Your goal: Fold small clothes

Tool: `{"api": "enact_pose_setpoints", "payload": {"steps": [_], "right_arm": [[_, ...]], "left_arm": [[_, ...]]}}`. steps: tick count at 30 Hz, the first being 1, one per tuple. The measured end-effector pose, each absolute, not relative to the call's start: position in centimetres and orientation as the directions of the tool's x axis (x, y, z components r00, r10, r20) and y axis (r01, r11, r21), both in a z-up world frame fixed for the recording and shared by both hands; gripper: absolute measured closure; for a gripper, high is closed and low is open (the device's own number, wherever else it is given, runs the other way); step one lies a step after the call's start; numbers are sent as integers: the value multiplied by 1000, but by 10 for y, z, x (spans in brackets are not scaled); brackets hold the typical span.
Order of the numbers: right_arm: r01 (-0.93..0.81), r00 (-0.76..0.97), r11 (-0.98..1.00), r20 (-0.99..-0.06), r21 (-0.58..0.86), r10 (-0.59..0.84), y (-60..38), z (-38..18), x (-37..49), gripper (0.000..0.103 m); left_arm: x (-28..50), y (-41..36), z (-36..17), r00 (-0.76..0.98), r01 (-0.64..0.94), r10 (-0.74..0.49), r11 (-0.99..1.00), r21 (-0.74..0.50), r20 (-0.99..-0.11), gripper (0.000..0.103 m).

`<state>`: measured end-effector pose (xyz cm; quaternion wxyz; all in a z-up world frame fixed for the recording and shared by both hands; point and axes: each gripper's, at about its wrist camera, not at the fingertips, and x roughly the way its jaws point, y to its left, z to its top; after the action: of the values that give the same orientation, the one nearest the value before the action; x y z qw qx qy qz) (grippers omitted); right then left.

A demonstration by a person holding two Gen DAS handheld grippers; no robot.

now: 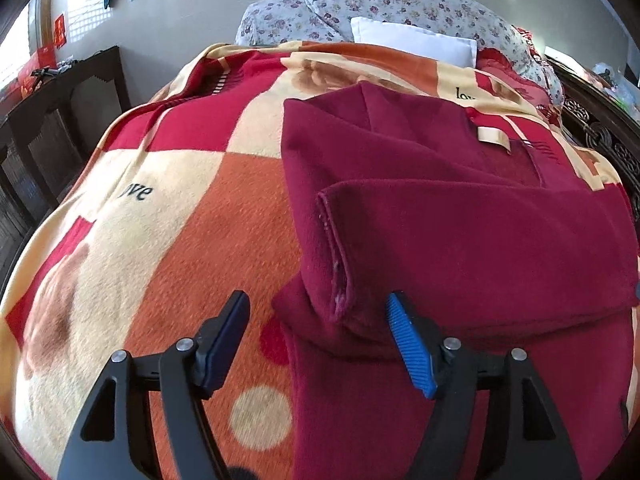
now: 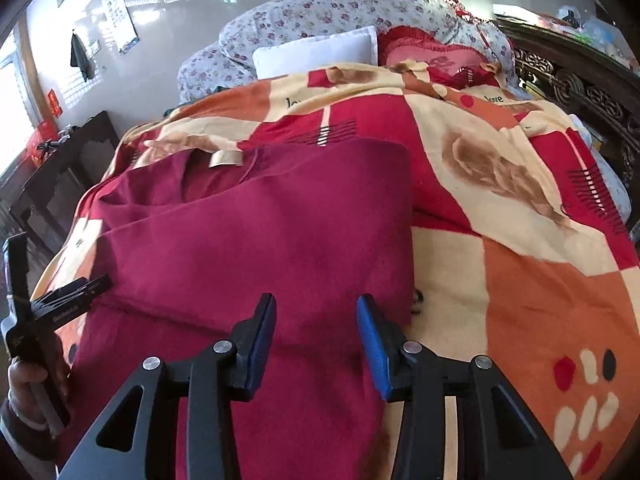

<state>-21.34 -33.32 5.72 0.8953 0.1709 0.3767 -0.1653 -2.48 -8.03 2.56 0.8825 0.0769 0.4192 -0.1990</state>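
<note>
Both tongs spread and empty over a half-folded maroon garment (image 1: 460,216) on the patterned blanket (image 1: 160,208).

In the left wrist view the left gripper (image 1: 318,340) hangs with jaws apart; the folded-in sleeve cuff (image 1: 340,280) lies between them at 12 o'clock, untouched by either pad. In the right wrist view the right gripper (image 2: 316,344) is likewise spread above the garment's lower body, its straight side edge (image 2: 410,240) at 1 o'clock; the hand (image 2: 32,384) carrying the other tool sits at 8 o'clock. The collar label (image 2: 226,158) lies at 11 o'clock. The next fold probably wants both tongs pinching all layers at the near hem corners, lifting evenly and carrying them toward the collar, so the tucked sleeve doesn't slip out.
</note>
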Motion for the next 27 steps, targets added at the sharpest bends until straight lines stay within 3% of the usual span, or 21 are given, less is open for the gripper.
{"api": "enact_pose_setpoints", "payload": {"steps": [4, 20, 27], "right_arm": [[411, 650, 896, -743, 166, -161, -320, 56, -238, 43], [449, 599, 863, -795, 233, -97, -289, 6, -307, 38], [421, 585, 877, -808, 229, -70, -275, 5, -339, 29]], "left_arm": [[-43, -72, 30, 565, 431, -283, 902, -15, -775, 33], [-123, -14, 31, 532, 421, -299, 905, -59, -792, 33], [-142, 4, 17, 518, 416, -268, 909, -34, -812, 31]]}}
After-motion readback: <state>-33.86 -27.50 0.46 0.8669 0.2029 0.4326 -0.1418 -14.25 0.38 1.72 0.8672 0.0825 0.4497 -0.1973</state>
